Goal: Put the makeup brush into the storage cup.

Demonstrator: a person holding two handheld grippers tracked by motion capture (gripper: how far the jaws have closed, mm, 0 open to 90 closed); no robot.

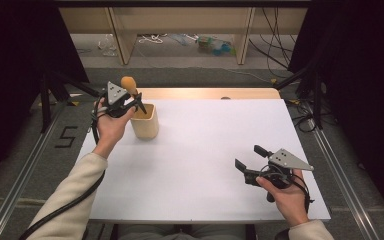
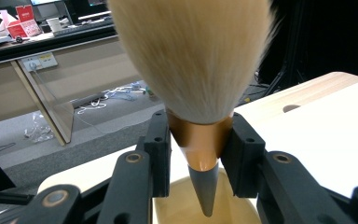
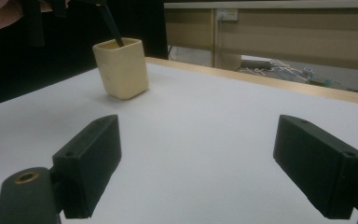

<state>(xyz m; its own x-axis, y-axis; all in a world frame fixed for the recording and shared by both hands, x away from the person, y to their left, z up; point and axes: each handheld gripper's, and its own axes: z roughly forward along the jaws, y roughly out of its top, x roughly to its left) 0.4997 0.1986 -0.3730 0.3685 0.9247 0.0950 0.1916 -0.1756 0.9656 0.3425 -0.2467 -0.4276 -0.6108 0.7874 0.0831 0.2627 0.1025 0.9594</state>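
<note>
Left tongs (image 2: 200, 149) pinch the fluffy tan copper-collared brush (image 2: 196, 60) — tip inside cream square cup (image 1: 145, 121); right tongs (image 3: 209, 172) spread — on white worktop (image 1: 205, 150).

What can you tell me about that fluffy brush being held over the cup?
The brush is a makeup-style one: a full, pale tan bristle head, a coppery collar and a dark grey handle that tapers to a point. It stands upright, bristles up, with the left claw shut on its collar. Its pointed handle dips into the cream square cup on the white table.
</note>
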